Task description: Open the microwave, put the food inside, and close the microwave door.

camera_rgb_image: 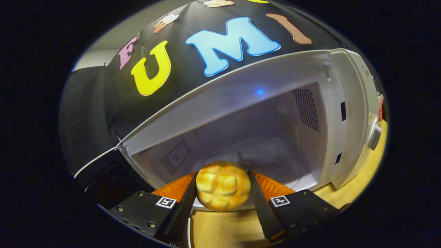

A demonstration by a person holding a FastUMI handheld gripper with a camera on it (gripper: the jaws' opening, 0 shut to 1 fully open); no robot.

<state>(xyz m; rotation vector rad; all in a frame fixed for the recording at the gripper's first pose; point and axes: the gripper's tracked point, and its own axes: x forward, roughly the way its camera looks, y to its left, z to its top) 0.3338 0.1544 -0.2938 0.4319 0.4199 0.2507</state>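
Observation:
A golden bread roll (223, 186) sits between my two fingers, and my gripper (222, 187) is shut on it with both fingers pressing its sides. Just beyond the roll gapes the white microwave (237, 93), its cavity (248, 137) bare and pale with a vent grid on the right inner wall. The roll hangs at the cavity's front lip, above the wooden tabletop. The microwave door (100, 179) is swung out to the left, dark and mostly hidden behind my left finger.
The microwave's control panel with a round knob (375, 136) stands to the right of the cavity. A wooden tabletop (227, 227) runs under my fingers and along the microwave's right side.

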